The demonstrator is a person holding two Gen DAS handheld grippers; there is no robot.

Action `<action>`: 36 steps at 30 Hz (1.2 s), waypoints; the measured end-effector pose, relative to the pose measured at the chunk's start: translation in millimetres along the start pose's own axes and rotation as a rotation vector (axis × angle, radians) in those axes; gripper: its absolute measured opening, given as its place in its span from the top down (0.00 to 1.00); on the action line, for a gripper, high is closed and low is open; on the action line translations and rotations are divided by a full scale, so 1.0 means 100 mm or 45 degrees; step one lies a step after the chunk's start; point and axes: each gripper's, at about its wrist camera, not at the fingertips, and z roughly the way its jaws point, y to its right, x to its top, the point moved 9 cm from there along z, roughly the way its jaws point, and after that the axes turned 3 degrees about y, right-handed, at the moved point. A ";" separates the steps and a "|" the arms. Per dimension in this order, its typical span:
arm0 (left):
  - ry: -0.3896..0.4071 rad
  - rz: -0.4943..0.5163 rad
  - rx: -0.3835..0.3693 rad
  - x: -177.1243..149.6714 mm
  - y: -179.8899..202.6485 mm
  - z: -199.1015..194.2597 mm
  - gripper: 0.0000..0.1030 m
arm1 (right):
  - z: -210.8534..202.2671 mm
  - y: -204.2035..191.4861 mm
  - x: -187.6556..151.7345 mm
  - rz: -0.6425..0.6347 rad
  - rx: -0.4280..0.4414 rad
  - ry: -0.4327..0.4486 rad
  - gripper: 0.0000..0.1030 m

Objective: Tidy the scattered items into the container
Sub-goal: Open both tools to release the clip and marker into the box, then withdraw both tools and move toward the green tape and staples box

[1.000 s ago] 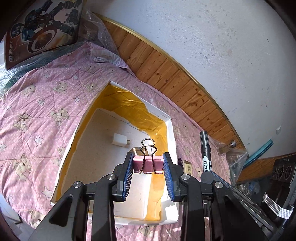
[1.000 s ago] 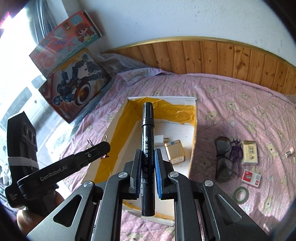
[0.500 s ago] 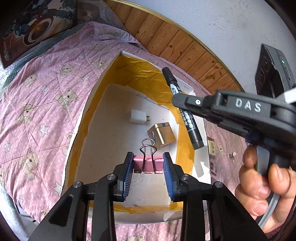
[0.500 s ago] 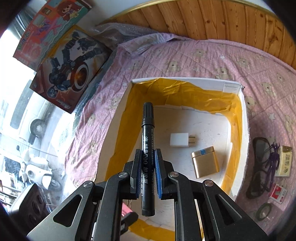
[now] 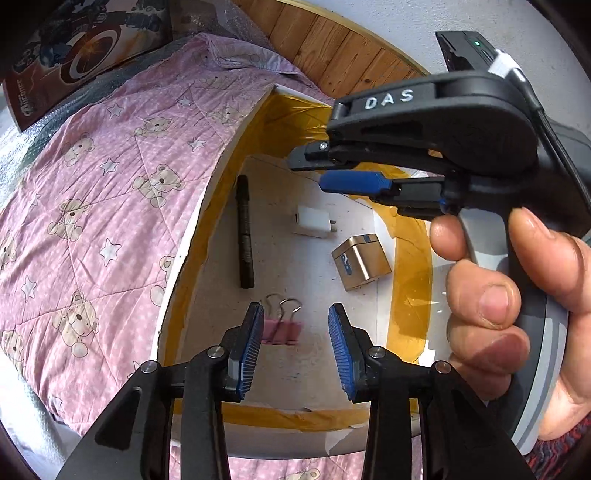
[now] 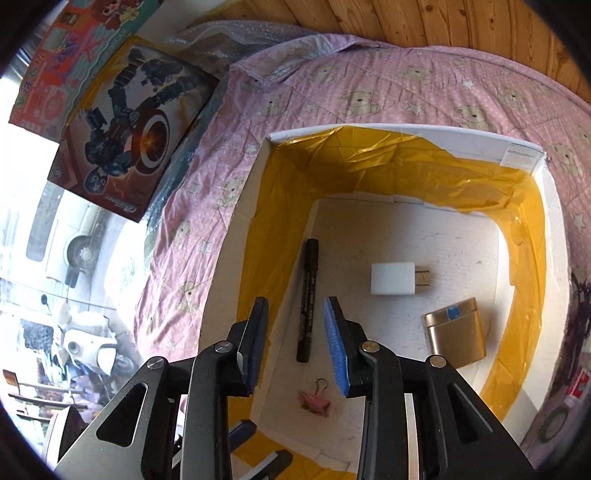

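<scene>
A white box (image 5: 207, 192) (image 6: 406, 131) lined with yellow tape sits on the pink bear quilt. On its floor lie a black marker (image 5: 244, 232) (image 6: 307, 300), a pink binder clip (image 5: 280, 328) (image 6: 314, 399), a white plug adapter (image 5: 313, 222) (image 6: 393, 278) and a gold tin (image 5: 361, 261) (image 6: 454, 336). My left gripper (image 5: 295, 345) hangs open above the clip, holding nothing. My right gripper (image 6: 295, 341) is open over the marker, empty; the left wrist view shows it from the side, with a hand (image 5: 517, 295) on its handle.
Two toy boxes (image 6: 118, 122) lean at the quilt's far left edge beside bubble wrap (image 6: 229, 40). A wooden headboard (image 6: 443, 22) runs behind the bed. Small items, among them a tape roll (image 6: 554, 422), lie on the quilt right of the box.
Both grippers opened. The marker dropped from the right gripper and the binder clip from the left; both now lie on the box floor. The right gripper moved lower over the box.
</scene>
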 end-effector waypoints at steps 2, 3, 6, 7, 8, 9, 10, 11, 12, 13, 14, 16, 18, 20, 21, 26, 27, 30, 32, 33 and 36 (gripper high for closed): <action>0.006 0.000 0.001 -0.02 0.00 -0.04 0.61 | -0.16 0.01 -0.08 0.014 0.016 0.025 0.65; 0.007 0.002 0.003 -0.03 0.01 -0.07 0.60 | -0.24 0.01 -0.12 0.019 0.024 0.041 0.65; 0.034 0.005 0.017 -0.06 0.01 -0.16 0.52 | -0.47 0.00 -0.29 0.037 0.052 0.081 0.63; 0.038 0.007 0.018 -0.08 0.02 -0.20 0.52 | -0.54 0.00 -0.37 0.044 0.061 0.094 0.62; 0.045 0.011 0.017 -0.09 0.03 -0.23 0.52 | -0.60 0.00 -0.44 0.050 0.066 0.107 0.61; 0.054 0.014 0.021 -0.11 0.03 -0.27 0.52 | -0.66 0.00 -0.51 0.052 0.072 0.117 0.61; 0.064 0.020 0.023 -0.13 0.04 -0.32 0.52 | -0.71 0.00 -0.59 0.052 0.076 0.127 0.60; 0.074 0.031 0.031 -0.14 0.06 -0.36 0.52 | -0.76 0.01 -0.66 0.055 0.074 0.143 0.60; 0.087 0.045 0.037 -0.14 0.03 -0.40 0.52 | -0.82 0.01 -0.72 0.057 0.072 0.160 0.59; 0.100 0.060 0.047 -0.14 0.06 -0.44 0.52 | -0.86 0.01 -0.77 0.055 0.071 0.175 0.59; 0.116 0.079 0.062 -0.16 0.08 -0.48 0.52 | -0.92 0.02 -0.83 0.055 0.071 0.190 0.59; 0.152 0.122 0.087 -0.19 0.15 -0.59 0.52 | -1.02 0.03 -0.94 0.061 0.074 0.221 0.59; 0.186 0.162 0.105 -0.22 0.21 -0.67 0.52 | -1.11 0.04 -1.03 0.066 0.078 0.250 0.59; 0.221 0.196 0.118 -0.25 0.27 -0.77 0.52 | -1.19 0.05 -1.12 0.072 0.081 0.269 0.59; 0.235 0.211 0.123 -0.26 0.30 -0.81 0.52 | -1.22 0.06 -1.17 0.080 0.087 0.274 0.59; 0.262 0.234 0.107 -0.38 0.43 -0.93 0.51 | -1.39 0.12 -1.37 0.101 0.094 0.307 0.59; 0.265 0.232 0.102 -0.40 0.45 -0.96 0.51 | -1.43 0.13 -1.41 0.099 0.094 0.314 0.59; 0.283 0.229 0.091 -0.46 0.51 -1.04 0.51 | -1.54 0.15 -1.49 0.105 0.101 0.338 0.59; 0.293 0.239 0.091 -0.50 0.56 -1.09 0.51 | -1.61 0.16 -1.54 0.110 0.109 0.351 0.59; 0.301 0.244 0.090 -0.51 0.59 -1.12 0.51 | -1.63 0.16 -1.56 0.113 0.112 0.358 0.59; 0.315 0.265 0.088 -0.56 0.66 -1.19 0.51 | -1.71 0.18 -1.66 0.119 0.125 0.373 0.59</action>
